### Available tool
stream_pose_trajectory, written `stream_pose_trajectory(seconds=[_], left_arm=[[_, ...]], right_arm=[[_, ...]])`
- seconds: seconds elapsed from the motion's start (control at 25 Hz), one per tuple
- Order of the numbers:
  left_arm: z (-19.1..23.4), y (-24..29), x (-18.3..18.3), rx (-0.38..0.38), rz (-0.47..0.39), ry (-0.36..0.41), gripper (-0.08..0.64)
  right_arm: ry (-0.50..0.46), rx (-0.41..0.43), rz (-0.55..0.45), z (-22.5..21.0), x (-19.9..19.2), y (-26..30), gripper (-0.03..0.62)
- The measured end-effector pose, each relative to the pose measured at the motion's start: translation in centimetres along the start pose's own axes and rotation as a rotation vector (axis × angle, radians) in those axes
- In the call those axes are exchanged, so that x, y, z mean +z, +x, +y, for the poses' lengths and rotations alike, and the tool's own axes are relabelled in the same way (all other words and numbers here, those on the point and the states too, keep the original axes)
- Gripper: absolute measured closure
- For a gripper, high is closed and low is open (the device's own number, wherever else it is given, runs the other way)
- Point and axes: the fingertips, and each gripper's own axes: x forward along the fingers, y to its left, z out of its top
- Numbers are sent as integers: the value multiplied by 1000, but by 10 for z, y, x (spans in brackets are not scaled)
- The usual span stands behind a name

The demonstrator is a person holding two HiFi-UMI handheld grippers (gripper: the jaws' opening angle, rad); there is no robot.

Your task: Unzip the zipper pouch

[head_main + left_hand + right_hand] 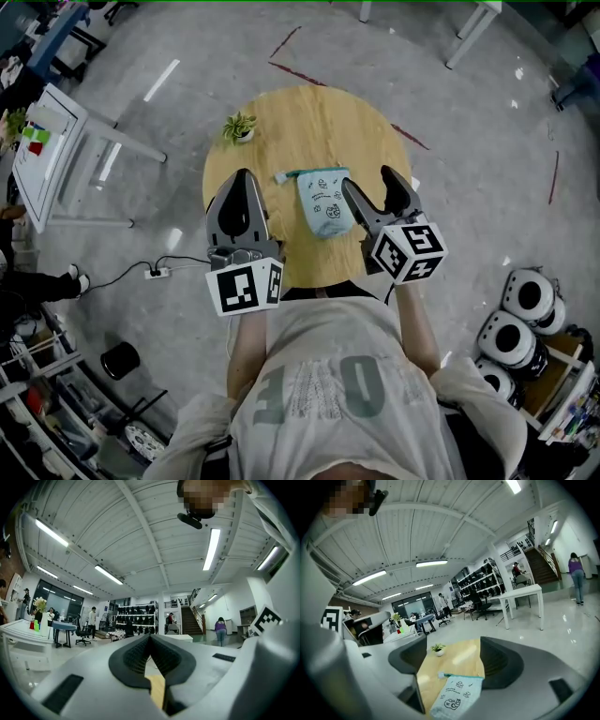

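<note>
The left hand-held gripper (242,176) is hovering over the near-left part of the round wooden worktop (300,122) with its jaws pressed together and nothing between them, pointing out level across the room rather than at anything on the wood. To my eye it is simply waiting until it is needed to pin the fabric down. Beyond it, a small potted plant (240,127) is sitting near the far-left edge, well clear of the work. Toward the middle, the zipper pouch (324,202) is lying flat on the worktop, between the two tools and nearer the right one. It is a pale blue, soft-looking bag with dark little doodles printed on it and a teal zipper band running along its far edge. The zip is looking closed, with a whitish pull tab (281,177) poking out at the left end. The right hand-held gripper (369,180) is hanging just beside the pouch's right edge, tilting slightly down with its jaws spread wide and empty, probably lining up for a first grip.
</note>
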Motion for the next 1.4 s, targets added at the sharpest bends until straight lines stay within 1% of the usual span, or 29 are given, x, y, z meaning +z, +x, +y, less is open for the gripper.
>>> stream_pose_trajectory(seconds=[0.12,0.4,0.6,0.72,0.8,0.92,1.0,1.12,1.4], left_arm=[[1,1,-4,2,15,-2,535],[8,8,-22,5,64,-3,535],[14,11,-35,16,100,-4,535],[18,14,-43,25,118,-7,535],[21,15,-48,30,128,-9,535],[24,16,-52,33,139,-12,535],[24,19,-56,35,144,-13,535],[23,22,-61,36,152,-17,535],[19,25,-63,34,158,-20,535]], right_arm=[[21,-28,59,-22,-19,16,253],[45,-85,269,-66,-91,64,255],[115,-110,408,-86,-148,86,256],[160,-109,466,-92,-172,95,256],[192,-108,489,-93,-183,98,259],[235,-119,506,-96,-191,102,302],[250,-128,514,-99,-192,105,319],[259,-136,520,-103,-194,106,348],[260,-120,537,-99,-195,106,382]])
